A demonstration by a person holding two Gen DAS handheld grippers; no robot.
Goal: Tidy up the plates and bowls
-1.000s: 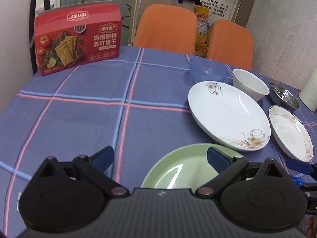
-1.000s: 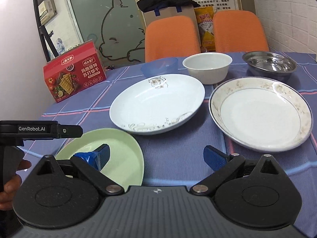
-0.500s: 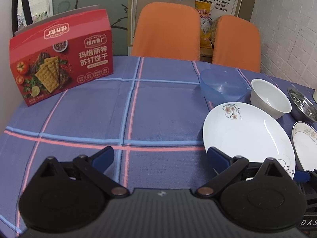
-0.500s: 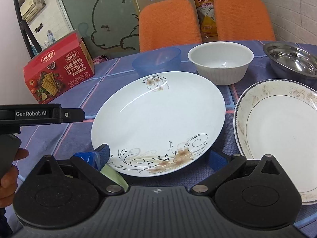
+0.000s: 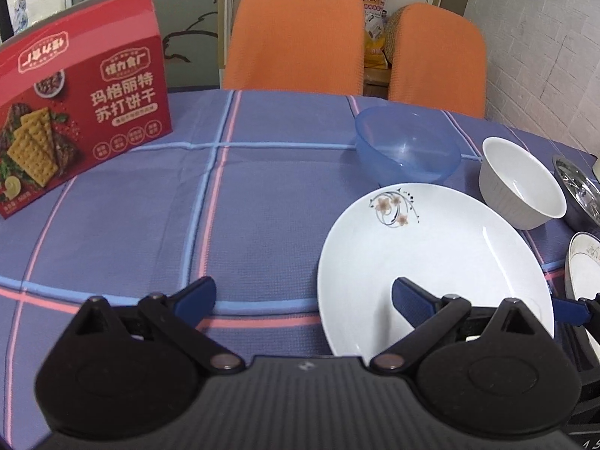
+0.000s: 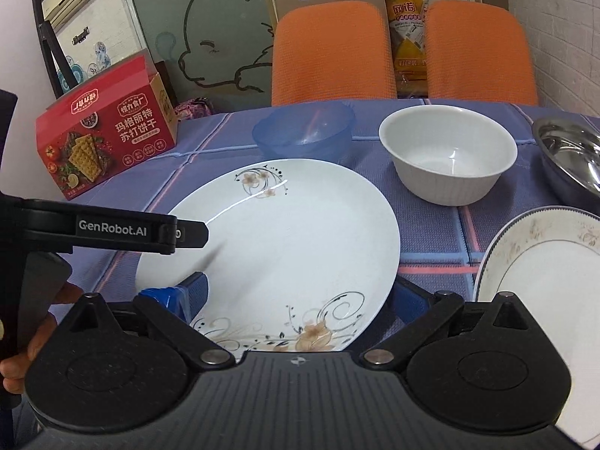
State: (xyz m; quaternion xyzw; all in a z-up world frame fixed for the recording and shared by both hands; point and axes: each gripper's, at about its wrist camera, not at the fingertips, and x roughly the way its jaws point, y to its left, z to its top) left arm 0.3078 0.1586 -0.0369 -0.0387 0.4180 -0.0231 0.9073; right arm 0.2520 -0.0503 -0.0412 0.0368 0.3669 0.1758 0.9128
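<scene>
From the left wrist, the left hand-held gripper [image 5: 302, 296] hangs with its blue fingers spread wide and nothing between them; one finger sits over the bare checked tabletop [image 5: 240, 202], the other over the near-left part of the big white floral plate [image 5: 431, 258], so it looks lined up to straddle that rim rather than to bite yet. Beyond the plate stand the blue plastic bowl [image 5: 407, 148] and the white ribbed bowl [image 5: 521, 183], with a sliver of the steel bowl [image 5: 579, 187] and the gold-rimmed plate [image 5: 585, 262] at the right edge; they lie singly, not nested, so the sorting seems barely begun. The red cracker box [image 5: 80, 112] stands upright far left, clear of the work. Against a second ago this view has pushed forward: the green plate that filled the near foreground is out of frame and the floral plate has slid under the fingers. Over to the right wrist: the right hand-held gripper [image 6: 298, 296] is likewise spread and empty, its fingers bracketing the near edge of the floral plate [image 6: 285, 240], a sensible stance for taking a wide, shallow dish by its rim. The left tool's black body crosses in from the left, a hand [image 6: 26, 352] on its handle. The white bowl [image 6: 448, 153], blue bowl [image 6: 303, 131], steel bowl [image 6: 570, 157] and gold-rimmed plate [image 6: 543, 262] sit around it. Earlier this camera saw the green plate at lower left and the floral plate well ahead; now the green is gone from view.
</scene>
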